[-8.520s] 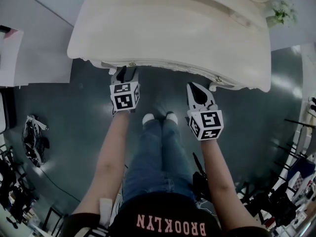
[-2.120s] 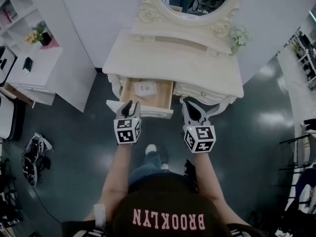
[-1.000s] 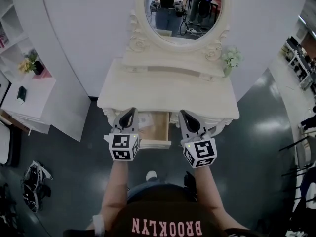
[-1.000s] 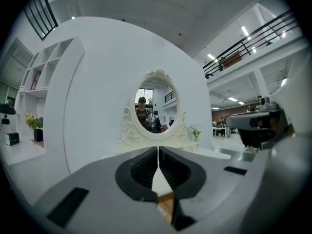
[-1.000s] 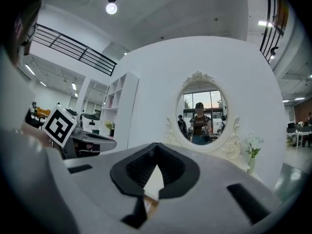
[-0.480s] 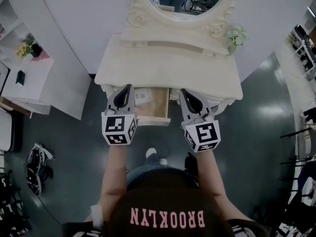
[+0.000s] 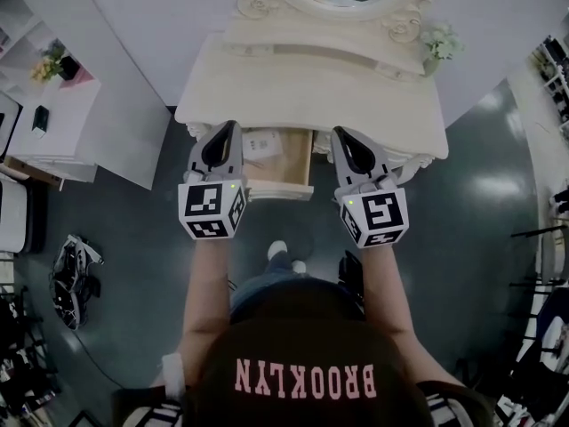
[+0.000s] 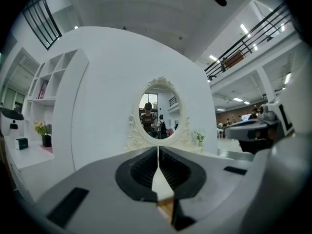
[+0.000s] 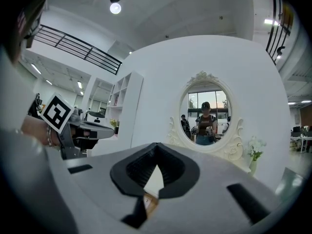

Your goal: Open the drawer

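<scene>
Cream drawer (image 7: 293, 163), pulled out; we hold left gripper (image 7: 228, 128) and right gripper (image 7: 339, 134) clear, jaws together and empty, the opening seemingly done.

Head view: dim for me; glare patches on floor (image 7: 498, 188).
Gripper views: brighter, ceiling lamp (image 9: 115, 8) flaring, edges warped black.

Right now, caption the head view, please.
Left gripper and right gripper, both shut, flank the open wooden drawer of a cream dressing table.
</scene>
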A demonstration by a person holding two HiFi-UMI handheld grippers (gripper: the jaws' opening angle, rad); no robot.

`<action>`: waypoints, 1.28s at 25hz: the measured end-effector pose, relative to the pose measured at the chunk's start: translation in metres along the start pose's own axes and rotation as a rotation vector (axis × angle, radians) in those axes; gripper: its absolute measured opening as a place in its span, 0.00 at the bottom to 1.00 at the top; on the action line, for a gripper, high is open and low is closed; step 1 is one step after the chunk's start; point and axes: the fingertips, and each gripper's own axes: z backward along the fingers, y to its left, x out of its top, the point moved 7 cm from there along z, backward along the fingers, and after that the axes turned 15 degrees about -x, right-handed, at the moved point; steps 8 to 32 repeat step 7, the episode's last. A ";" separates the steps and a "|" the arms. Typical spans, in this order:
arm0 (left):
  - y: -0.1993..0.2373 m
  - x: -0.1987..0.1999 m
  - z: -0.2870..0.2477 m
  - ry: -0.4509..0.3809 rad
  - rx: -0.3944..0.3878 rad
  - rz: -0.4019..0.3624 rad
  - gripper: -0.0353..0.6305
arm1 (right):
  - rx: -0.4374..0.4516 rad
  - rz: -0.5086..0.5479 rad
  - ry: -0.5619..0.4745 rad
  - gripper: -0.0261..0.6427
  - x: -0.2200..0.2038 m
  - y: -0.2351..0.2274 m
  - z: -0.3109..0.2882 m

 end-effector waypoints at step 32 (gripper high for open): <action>-0.002 -0.001 -0.008 0.004 -0.017 -0.010 0.07 | -0.009 0.000 0.006 0.03 -0.004 -0.001 -0.004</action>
